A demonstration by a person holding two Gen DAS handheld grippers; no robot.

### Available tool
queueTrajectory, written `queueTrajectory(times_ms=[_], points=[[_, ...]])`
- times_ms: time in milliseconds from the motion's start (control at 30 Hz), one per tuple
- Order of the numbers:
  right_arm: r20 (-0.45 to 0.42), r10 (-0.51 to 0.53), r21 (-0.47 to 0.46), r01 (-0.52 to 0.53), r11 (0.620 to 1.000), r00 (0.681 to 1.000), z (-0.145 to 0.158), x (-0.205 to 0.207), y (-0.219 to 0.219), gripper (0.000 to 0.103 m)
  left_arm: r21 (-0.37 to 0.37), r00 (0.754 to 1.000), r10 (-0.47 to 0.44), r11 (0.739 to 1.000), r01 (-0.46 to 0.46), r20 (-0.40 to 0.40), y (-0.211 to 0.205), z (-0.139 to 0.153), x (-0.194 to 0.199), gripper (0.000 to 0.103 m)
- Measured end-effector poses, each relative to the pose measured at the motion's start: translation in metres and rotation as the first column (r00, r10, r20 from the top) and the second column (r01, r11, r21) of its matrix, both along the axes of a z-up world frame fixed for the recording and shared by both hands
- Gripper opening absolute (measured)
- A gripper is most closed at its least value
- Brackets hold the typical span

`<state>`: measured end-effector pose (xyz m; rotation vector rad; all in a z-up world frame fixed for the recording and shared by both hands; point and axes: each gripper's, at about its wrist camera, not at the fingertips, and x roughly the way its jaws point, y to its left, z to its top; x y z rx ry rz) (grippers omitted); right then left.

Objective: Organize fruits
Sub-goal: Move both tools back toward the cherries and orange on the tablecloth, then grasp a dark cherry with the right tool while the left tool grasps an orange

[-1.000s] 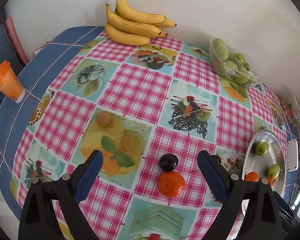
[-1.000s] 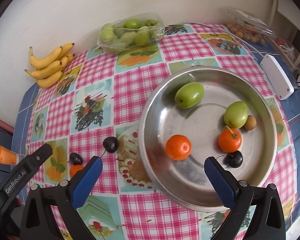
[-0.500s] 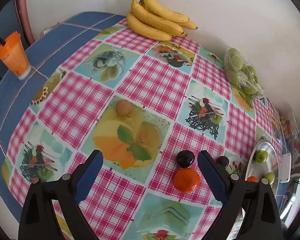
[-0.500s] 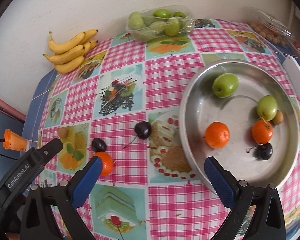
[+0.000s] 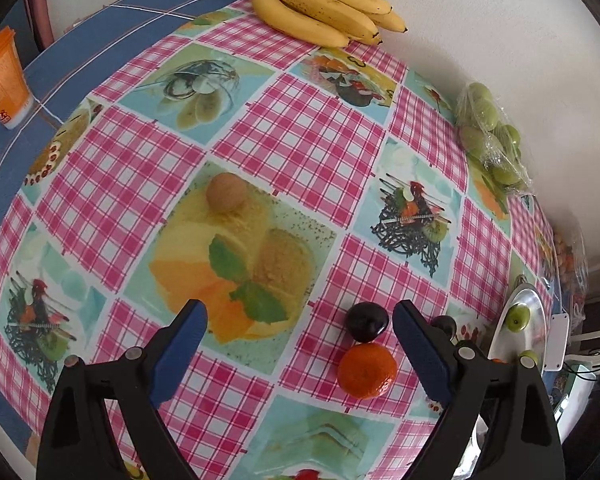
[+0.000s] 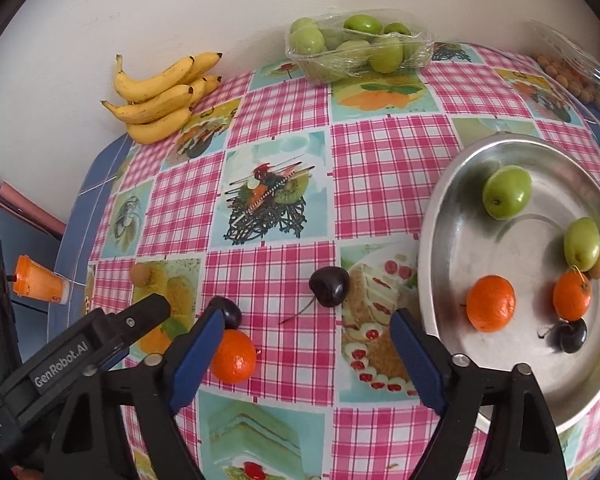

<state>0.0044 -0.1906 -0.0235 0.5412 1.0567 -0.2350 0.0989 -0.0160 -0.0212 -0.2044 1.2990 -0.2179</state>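
Both grippers are drifting away from the metal tray (image 6: 436,240), and the right gripper's (image 6: 307,346) jaws are narrowing with nothing between them; the left gripper (image 5: 298,340) is hanging released. Six fruits are sitting in the tray. Four are waiting on the surface (image 6: 380,152): a cherry (image 6: 329,285) at twelve o'clock, an orange (image 6: 234,356) and dark fruit (image 6: 230,312) at nine, and a tan fruit (image 5: 225,192).

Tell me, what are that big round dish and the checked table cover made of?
The dish looks like bare metal, perhaps steel or aluminium: silvery grey, with a dull sheen and blurred reflections of the fruit in it. The table cover seems to be printed plastic or oilcloth: it lies smooth and flat with a slight gloss, though coated fabric cannot be ruled out.
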Motion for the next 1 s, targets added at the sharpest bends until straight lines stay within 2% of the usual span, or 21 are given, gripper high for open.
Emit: queueTrajectory(times_ms=[133, 200, 267, 300, 333, 367, 467, 600, 900, 1000], points=[[-0.004, -0.002, -0.006, 0.002, 1.0, 1.0, -0.005, 0.009, -0.004, 0.073, -0.035, 1.0, -0.018, 0.999, 0.018, -0.009, -0.006, -0.002, 0.006, 0.092], [-0.011, 0.001, -0.01, -0.001, 1.0, 1.0, -0.009, 0.013, -0.005, 0.06, -0.036, 1.0, -0.029, 0.999, 0.028, -0.009, -0.009, -0.003, 0.008, 0.092], [-0.016, 0.006, -0.011, -0.006, 1.0, 1.0, -0.012, 0.016, -0.005, 0.058, -0.035, 0.999, -0.041, 0.999, 0.041, -0.007, -0.012, -0.004, 0.009, 0.092], [-0.02, 0.006, -0.014, -0.007, 1.0, 1.0, -0.014, 0.018, -0.005, 0.058, -0.034, 0.999, -0.049, 0.998, 0.049, -0.003, -0.014, -0.005, 0.01, 0.086], [-0.024, 0.005, -0.019, -0.006, 1.0, 1.0, -0.016, 0.019, -0.005, 0.057, -0.034, 0.998, -0.061, 0.998, 0.061, -0.002, -0.016, -0.005, 0.01, 0.074], [-0.026, 0.005, -0.023, -0.006, 1.0, 1.0, -0.018, 0.02, -0.005, 0.054, -0.036, 0.997, -0.072, 0.997, 0.071, -0.007, -0.018, -0.006, 0.01, 0.071], [-0.038, 0.007, -0.038, -0.009, 0.999, 0.999, -0.023, 0.024, -0.005, 0.05, -0.038, 0.996, -0.089, 0.995, 0.089, -0.019, -0.022, -0.01, 0.01, 0.07], [-0.049, 0.004, -0.038, -0.006, 0.999, 0.999, -0.029, 0.025, -0.007, 0.043, -0.06, 0.993, -0.116, 0.992, 0.114, -0.029, -0.028, -0.012, 0.01, 0.063], [-0.056, -0.005, -0.028, 0.003, 1.0, 0.998, -0.036, 0.025, -0.01, 0.037, -0.072, 0.988, -0.139, 0.988, 0.135, -0.061, -0.035, -0.02, 0.008, 0.052], [-0.053, -0.012, -0.032, 0.01, 0.999, 0.999, -0.036, 0.025, -0.009, 0.034, -0.074, 0.987, -0.14, 0.988, 0.135, -0.073, -0.035, -0.022, 0.008, 0.044]])
